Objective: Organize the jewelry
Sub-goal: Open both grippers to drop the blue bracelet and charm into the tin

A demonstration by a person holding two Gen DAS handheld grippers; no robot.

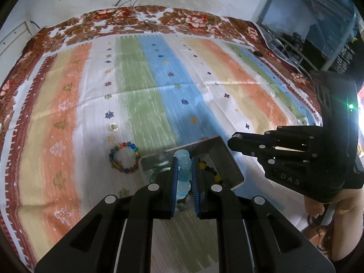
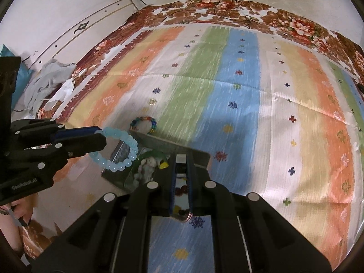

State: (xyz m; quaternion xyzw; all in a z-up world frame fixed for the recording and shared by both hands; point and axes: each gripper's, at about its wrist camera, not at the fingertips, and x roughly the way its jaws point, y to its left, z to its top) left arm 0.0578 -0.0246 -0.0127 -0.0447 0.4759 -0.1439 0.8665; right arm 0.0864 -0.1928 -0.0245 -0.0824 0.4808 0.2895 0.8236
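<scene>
My left gripper is shut on a light-blue bead bracelet and holds it above a shallow metal tray. The right wrist view shows the bracelet hanging from the left gripper over the tray's left part. The tray holds a green bracelet, white beads and dark beads. My right gripper hovers over the tray with its jaws close together and nothing seen between them; it also shows in the left wrist view. A multicoloured bead bracelet lies on the cloth left of the tray, and shows in the right wrist view.
A striped cloth covers a bed with a floral blanket border. A small clear bead lies on the cloth beyond the multicoloured bracelet. Crumpled grey cloth lies at the bed's left edge. A wall stands behind.
</scene>
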